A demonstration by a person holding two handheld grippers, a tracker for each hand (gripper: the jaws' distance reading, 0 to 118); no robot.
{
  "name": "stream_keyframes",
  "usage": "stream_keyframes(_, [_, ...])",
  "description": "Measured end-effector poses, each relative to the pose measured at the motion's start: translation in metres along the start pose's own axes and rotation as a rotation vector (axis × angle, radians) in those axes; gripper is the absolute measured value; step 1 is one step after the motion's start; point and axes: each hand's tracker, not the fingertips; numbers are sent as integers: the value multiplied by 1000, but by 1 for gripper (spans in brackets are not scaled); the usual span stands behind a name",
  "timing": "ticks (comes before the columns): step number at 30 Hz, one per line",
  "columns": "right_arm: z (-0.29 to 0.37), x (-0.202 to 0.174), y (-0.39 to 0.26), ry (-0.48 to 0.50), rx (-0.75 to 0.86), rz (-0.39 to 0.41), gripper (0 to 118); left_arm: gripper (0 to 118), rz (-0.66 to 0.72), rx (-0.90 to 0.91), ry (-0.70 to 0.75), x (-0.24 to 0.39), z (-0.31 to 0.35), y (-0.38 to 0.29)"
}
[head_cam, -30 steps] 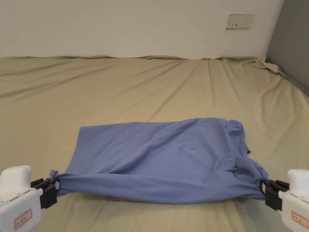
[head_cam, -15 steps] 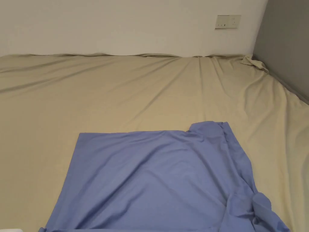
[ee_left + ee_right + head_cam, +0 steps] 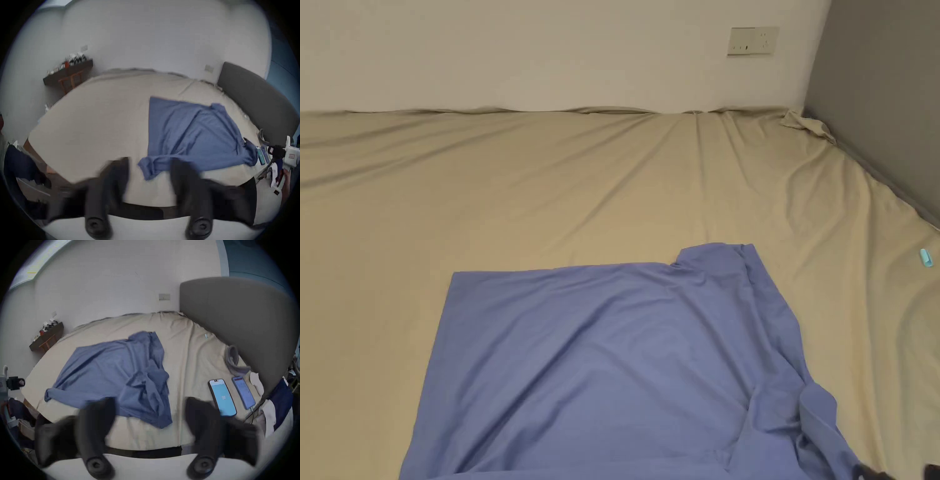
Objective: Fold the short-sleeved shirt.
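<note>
The blue short-sleeved shirt (image 3: 612, 362) lies spread on the beige bed sheet (image 3: 550, 187), with its right side rumpled and its near edge loosely bunched. In the left gripper view my left gripper (image 3: 150, 164) is open, blurred, just short of the shirt's (image 3: 194, 129) bunched near-left corner and not touching it. In the right gripper view my right gripper (image 3: 151, 402) is open too, with the shirt's (image 3: 113, 369) near-right corner lying on the bed beyond its jaws. Each gripper also appears small in the other's view: the right gripper (image 3: 276, 152) and the left gripper (image 3: 16, 382).
Two phones (image 3: 222, 395) (image 3: 243, 391) lie on the bed to the right of the shirt, near a grey headboard (image 3: 235, 313). A small light-blue object (image 3: 925, 257) rests by the headboard. A dark side table (image 3: 68, 73) stands at the far left wall.
A second ago both grippers were shut on the shirt's near corners, holding it stretched. They have since let go and drawn back, and the shirt now lies on the bed. The head camera has shifted.
</note>
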Motion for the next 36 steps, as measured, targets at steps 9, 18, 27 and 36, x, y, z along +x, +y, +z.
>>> stream_keyframes(9, [-11,-5,-11,-9,-42,-4,4,0,-30,-59,26,16,-17,-1])
stream_keyframes(18, [-22,-15,-17,26,-82,2,4,87,112,-278,-58,6,-128,-43])
stream_keyframes(27, [-34,-24,-19,23,-142,10,4,9,131,-315,-115,12,-176,-52])
stream_keyframes(36, [-45,-8,-17,-6,-166,-21,48,9,115,-300,-100,14,-156,-42])
